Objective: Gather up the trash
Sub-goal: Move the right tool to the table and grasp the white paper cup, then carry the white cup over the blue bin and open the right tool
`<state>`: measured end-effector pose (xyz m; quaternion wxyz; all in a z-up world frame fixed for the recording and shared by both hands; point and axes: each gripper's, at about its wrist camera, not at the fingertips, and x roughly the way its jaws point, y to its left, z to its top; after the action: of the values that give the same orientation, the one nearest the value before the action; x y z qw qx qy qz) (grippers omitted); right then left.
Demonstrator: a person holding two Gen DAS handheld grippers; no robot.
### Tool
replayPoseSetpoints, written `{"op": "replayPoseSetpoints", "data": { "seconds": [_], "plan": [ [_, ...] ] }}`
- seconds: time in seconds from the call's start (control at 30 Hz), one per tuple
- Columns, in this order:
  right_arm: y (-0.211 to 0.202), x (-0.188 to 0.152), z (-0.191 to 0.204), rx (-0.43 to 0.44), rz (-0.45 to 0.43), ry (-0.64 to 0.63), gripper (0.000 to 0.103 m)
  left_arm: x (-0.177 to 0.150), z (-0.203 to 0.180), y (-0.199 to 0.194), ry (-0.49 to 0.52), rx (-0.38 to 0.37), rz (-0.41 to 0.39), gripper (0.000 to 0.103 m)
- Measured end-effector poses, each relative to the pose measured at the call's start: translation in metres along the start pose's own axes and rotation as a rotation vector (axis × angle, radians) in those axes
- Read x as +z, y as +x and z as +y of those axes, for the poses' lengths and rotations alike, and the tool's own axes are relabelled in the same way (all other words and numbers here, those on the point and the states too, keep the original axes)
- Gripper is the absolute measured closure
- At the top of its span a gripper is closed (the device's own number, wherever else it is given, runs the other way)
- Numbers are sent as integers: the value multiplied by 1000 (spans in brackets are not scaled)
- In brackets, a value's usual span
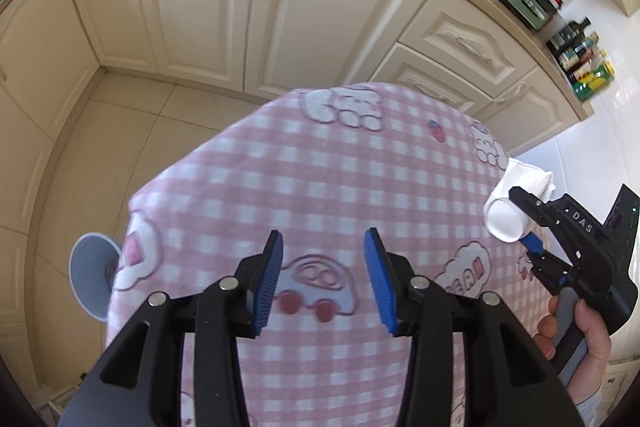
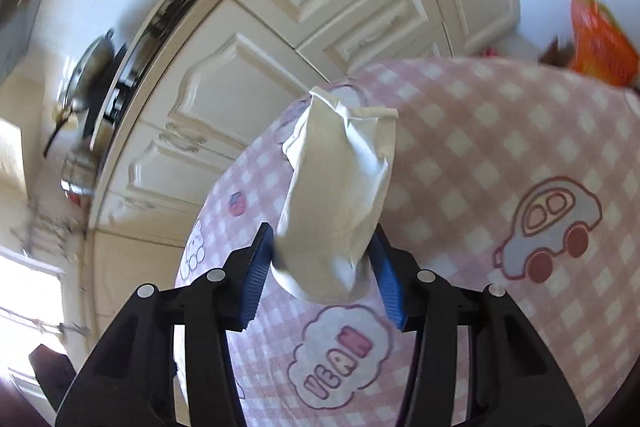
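My right claw (image 2: 323,269) is pinching a crumpled white paper cup (image 2: 340,195) over the pink checked counter (image 2: 500,147); my left claw (image 1: 323,281) is hanging half open, empty. I'm mid-pickup; next I'm needing a bin, none visible.

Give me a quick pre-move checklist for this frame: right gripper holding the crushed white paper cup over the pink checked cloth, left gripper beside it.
1. Right gripper closed on the crushed paper cup: ok, both pads press its sides.
2. Cup clear of the pink checked cloth: cannot tell.
3. Left gripper free: ok, jaws apart, nothing between them.
4. The two grippers apart: ok, the left wrist view shows a gap.
5. Trash bin or bag located: not ok, none in either view.
6. Other trash left: cannot tell; an orange packet lies at the cloth's far edge, blurred.
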<state>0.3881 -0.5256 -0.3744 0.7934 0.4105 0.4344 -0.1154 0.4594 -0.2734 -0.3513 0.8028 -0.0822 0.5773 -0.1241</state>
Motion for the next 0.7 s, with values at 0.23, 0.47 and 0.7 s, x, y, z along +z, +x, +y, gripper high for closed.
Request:
{"op": "replayPoseSetpoints", "data": {
  "seconds": [0.23,0.47,0.7],
  "plan": [
    [6,-71,107,30,60,-243,57,-17,115,-35,-162,28,-39,61],
    [49,-209,237,160,231,-500,57,-48,253,-70,-331,84,-74,57],
    [116,-351,320,207,407,-695,57,-105,404,-81,-529,154,-70,51]
  ]
}}
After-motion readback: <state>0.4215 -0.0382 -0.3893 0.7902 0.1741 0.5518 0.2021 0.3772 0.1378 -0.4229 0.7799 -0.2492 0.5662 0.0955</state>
